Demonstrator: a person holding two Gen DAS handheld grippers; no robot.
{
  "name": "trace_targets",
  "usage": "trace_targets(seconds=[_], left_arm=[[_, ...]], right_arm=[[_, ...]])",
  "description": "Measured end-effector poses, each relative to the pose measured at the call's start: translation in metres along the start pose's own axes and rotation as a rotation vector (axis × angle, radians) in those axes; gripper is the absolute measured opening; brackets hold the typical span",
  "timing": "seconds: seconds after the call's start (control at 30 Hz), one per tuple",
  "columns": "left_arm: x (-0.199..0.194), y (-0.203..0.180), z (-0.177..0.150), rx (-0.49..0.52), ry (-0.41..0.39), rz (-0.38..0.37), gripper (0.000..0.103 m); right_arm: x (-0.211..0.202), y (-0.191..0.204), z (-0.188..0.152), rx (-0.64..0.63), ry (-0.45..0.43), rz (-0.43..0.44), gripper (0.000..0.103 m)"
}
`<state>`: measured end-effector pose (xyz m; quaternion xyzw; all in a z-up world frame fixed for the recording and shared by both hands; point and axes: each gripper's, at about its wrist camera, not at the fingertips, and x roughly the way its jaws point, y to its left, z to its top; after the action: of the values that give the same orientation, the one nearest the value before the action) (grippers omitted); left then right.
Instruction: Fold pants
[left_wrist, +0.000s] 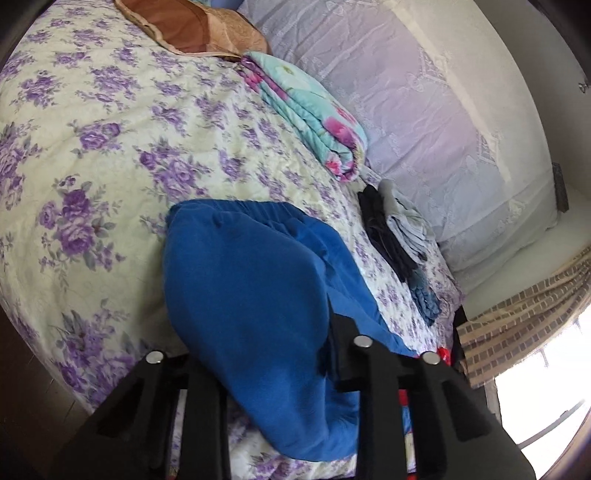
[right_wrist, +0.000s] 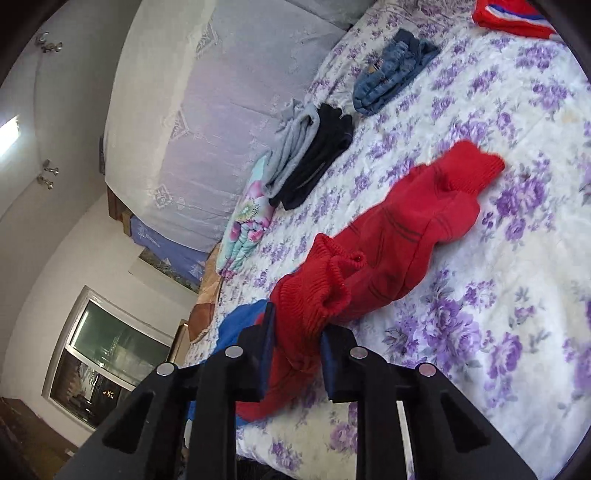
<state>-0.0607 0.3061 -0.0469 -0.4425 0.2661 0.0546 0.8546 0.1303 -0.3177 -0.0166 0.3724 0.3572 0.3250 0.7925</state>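
Now the left gripper (left_wrist: 275, 363) is closed on the blue pants (left_wrist: 251, 295); the cloth fills the narrow gap between its 2 black fingers and bulges up in front of them. These pants lie on the flowered bedspread (left_wrist: 92, 147), with the elastic waistband at the far end, and the near end comes down to the near edge of the bed. To the right of them, near the grey headboard cover (left_wrist: 424, 110), is a row of folded clothes: a dark piece (left_wrist: 384, 232), a grey piece (left_wrist: 406, 218) and jeans (left_wrist: 428, 299). Farther away lies a folded turquoise blanket (left_wrist: 314, 114) with pink flowers, and a brown cushion (left_wrist: 192, 26) behind it.

The right gripper (right_wrist: 297, 349) is clenched on the red knitted pants (right_wrist: 388, 236). The ribbed cuff is bunched between the 2 fingers, and the rest of the cloth stretches away over the bedspread toward the far right. A bit of the blue pants shows just left of this gripper. Beyond the red pants the same folded pieces lie in a row, and another red piece with blue and white stripes (right_wrist: 513, 14) is at the far right corner.
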Motion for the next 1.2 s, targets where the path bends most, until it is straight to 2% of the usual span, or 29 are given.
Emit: trace_targets(seconds=[0.27,0.4,0.53,0.6,0.7,0.77,0.9,0.97,1.0,1.03,1.1,1.2], left_arm=[[-0.027,-0.051,-0.005,0.068,0.003,-0.206,0.021],[-0.019,-0.094,0.015,0.152,0.025,-0.212,0.019],[0.019,-0.135,0.052,0.220,0.027,-0.183,0.019],[0.052,-0.150,0.078,0.218,0.021,-0.147,0.019],[0.115,-0.161,0.118,0.176,0.068,-0.112,0.019],[0.158,-0.165,0.139,0.164,0.065,-0.038,0.019],[0.239,-0.171,0.163,0.176,0.102,0.043,0.018],[0.261,-0.169,0.170,0.159,0.105,0.077,0.018],[0.270,-0.167,0.173,0.138,0.117,0.071,0.018],[0.275,-0.164,0.174,0.122,0.126,0.061,0.018],[0.282,-0.157,0.179,0.108,0.137,0.054,0.018],[0.279,-0.151,0.181,0.101,0.141,0.044,0.018]], right_arm=[[-0.102,0.012,0.029,-0.006,-0.202,0.066,0.021],[-0.107,0.002,0.055,0.041,-0.221,0.068,0.021],[-0.083,-0.015,0.096,0.101,-0.231,0.044,0.021],[-0.061,-0.033,0.123,0.156,-0.223,0.018,0.021],[-0.022,-0.063,0.164,0.244,-0.215,-0.049,0.021],[0.003,-0.080,0.191,0.275,-0.228,-0.097,0.021],[0.062,-0.104,0.241,0.283,-0.212,-0.203,0.021],[0.083,-0.101,0.242,0.276,-0.140,-0.187,0.025],[0.095,-0.095,0.236,0.248,-0.085,-0.166,0.032],[0.102,-0.090,0.229,0.211,-0.049,-0.163,0.048],[0.111,-0.086,0.215,0.145,-0.005,-0.224,0.059],[0.108,-0.108,0.207,0.198,0.006,-0.286,0.059]])
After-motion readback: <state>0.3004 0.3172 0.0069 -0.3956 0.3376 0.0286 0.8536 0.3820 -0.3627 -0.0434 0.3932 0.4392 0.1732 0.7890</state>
